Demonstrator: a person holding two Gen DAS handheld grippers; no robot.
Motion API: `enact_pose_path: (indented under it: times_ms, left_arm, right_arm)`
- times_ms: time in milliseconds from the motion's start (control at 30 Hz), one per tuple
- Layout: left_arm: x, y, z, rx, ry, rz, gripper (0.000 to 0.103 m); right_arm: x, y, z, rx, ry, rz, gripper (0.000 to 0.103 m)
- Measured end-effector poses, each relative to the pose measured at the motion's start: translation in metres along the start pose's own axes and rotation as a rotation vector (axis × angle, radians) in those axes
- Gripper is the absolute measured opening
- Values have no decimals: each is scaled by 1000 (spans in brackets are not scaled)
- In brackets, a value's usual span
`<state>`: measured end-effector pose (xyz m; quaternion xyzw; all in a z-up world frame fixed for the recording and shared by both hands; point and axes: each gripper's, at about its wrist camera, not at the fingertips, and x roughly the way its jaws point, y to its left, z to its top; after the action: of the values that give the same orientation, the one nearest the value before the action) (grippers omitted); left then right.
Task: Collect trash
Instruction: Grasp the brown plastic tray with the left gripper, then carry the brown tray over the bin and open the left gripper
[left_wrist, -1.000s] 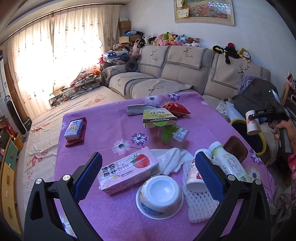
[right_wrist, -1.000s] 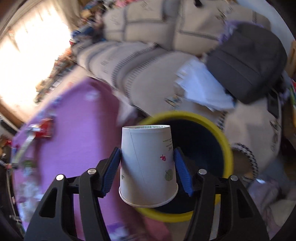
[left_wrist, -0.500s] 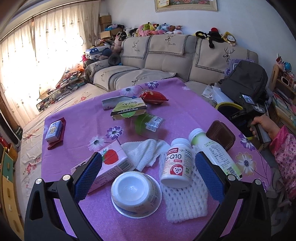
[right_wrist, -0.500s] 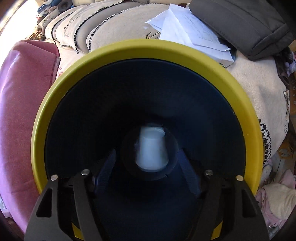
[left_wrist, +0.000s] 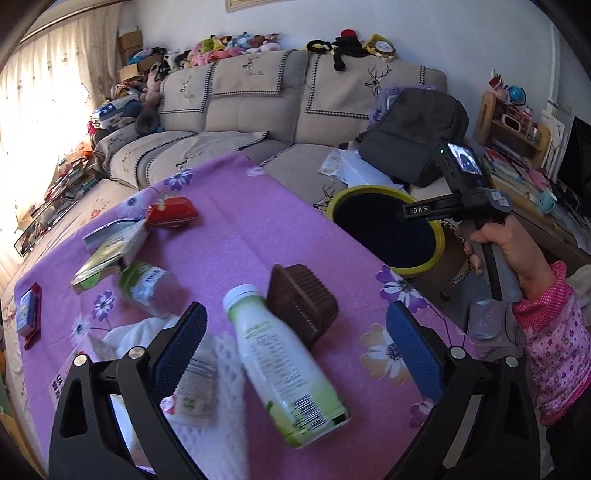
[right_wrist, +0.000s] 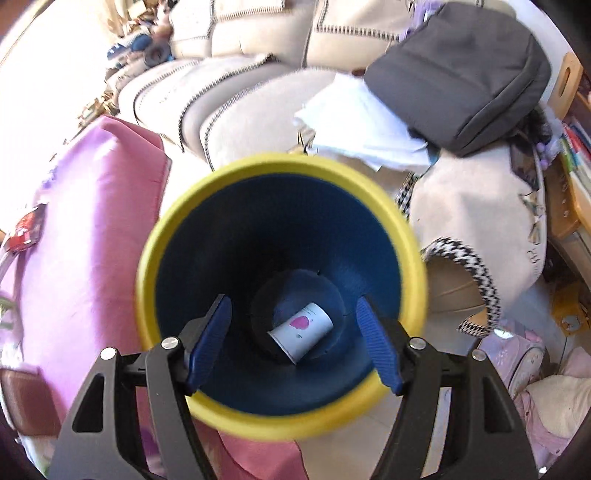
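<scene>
A white and green drink bottle (left_wrist: 284, 365) lies on the purple tablecloth (left_wrist: 240, 229) between the blue pads of my left gripper (left_wrist: 295, 347). Its jaws are closing but stand wide and do not touch the bottle. Beside the bottle lie a brown ribbed tray (left_wrist: 301, 301), a white foam net (left_wrist: 229, 435) and a white pill bottle (left_wrist: 192, 391). My right gripper (right_wrist: 295, 343) hangs open and empty over the yellow-rimmed dark blue bin (right_wrist: 280, 295). A white paper cup (right_wrist: 301, 330) lies on its side at the bin's bottom. In the left wrist view the bin (left_wrist: 384, 229) stands off the table's right edge.
Further back on the table lie a red packet (left_wrist: 170, 214), a green carton (left_wrist: 110, 258), a green-capped jar (left_wrist: 147, 288), a white cloth (left_wrist: 133, 336) and a small blue box (left_wrist: 26, 314). A beige sofa (left_wrist: 258, 110) with a grey backpack (left_wrist: 413, 136) and papers (right_wrist: 362, 125) stands behind.
The paper cup left my right gripper and dropped to the bin's bottom, where it now lies on its side. My left gripper swung right across the table to the drink bottle.
</scene>
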<state>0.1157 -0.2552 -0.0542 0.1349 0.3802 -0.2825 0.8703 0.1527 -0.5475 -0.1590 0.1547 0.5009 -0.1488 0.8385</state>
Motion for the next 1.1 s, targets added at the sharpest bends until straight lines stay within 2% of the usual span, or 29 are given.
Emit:
enact_pose_path:
  times_ms: [133, 367, 567, 633, 800, 867, 1100]
  left_arm:
    - [27, -15, 11, -21, 66, -16, 81]
    - [57, -18, 12, -39, 152, 18, 70]
    - [70, -13, 10, -45, 188, 3, 42]
    - [73, -11, 10, -46, 194, -7, 27]
    - [70, -11, 14, -33, 164, -20, 17]
    - [66, -13, 21, -28, 147, -31, 10]
    - [60, -35, 53, 25, 92, -57, 10]
  right_arm:
    - [-28, -3, -11, -27, -49, 0, 68]
    - [-51, -5, -17, -48, -100, 44, 69]
    - [-56, -1, -18, -68, -124, 71, 69]
    - [-57, -2, -19, -71, -129, 77, 69]
    - [-65, -2, -23, -79, -152, 74, 69]
    - [-69, -3, -23, -80, -165, 66, 69]
    - [-83, -14, -24, -67, -211, 30, 69]
